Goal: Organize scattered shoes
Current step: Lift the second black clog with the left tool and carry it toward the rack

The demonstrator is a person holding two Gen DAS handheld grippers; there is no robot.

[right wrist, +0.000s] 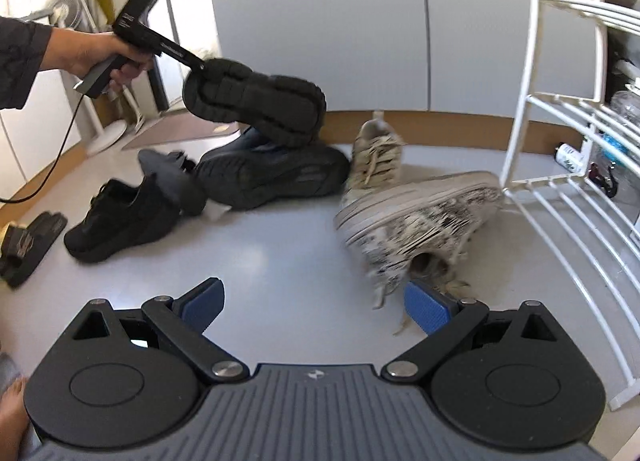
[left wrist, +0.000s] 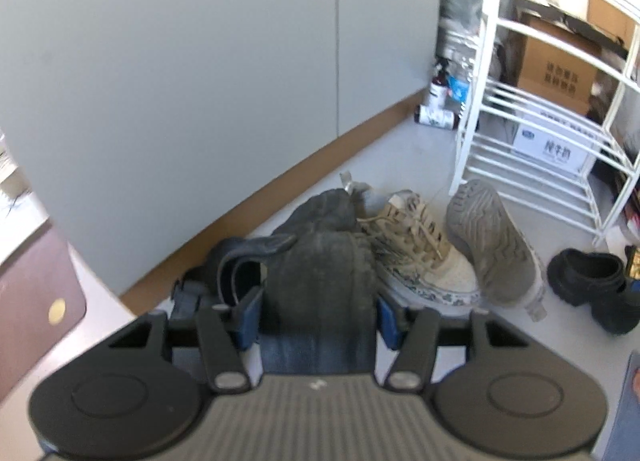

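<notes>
Tongs [left wrist: 316, 319] clamp a black shoe [left wrist: 320, 281] (apparently sole up, airborne).

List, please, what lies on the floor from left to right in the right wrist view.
Sandals → black low shoe → large dark shoe → upright beige sneaker → tipped patterned sneaker → white rack.

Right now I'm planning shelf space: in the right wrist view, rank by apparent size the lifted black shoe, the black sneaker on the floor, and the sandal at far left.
1. Lifted black shoe
2. Black sneaker, though similar in size
3. Sandal, partly cut off
</notes>
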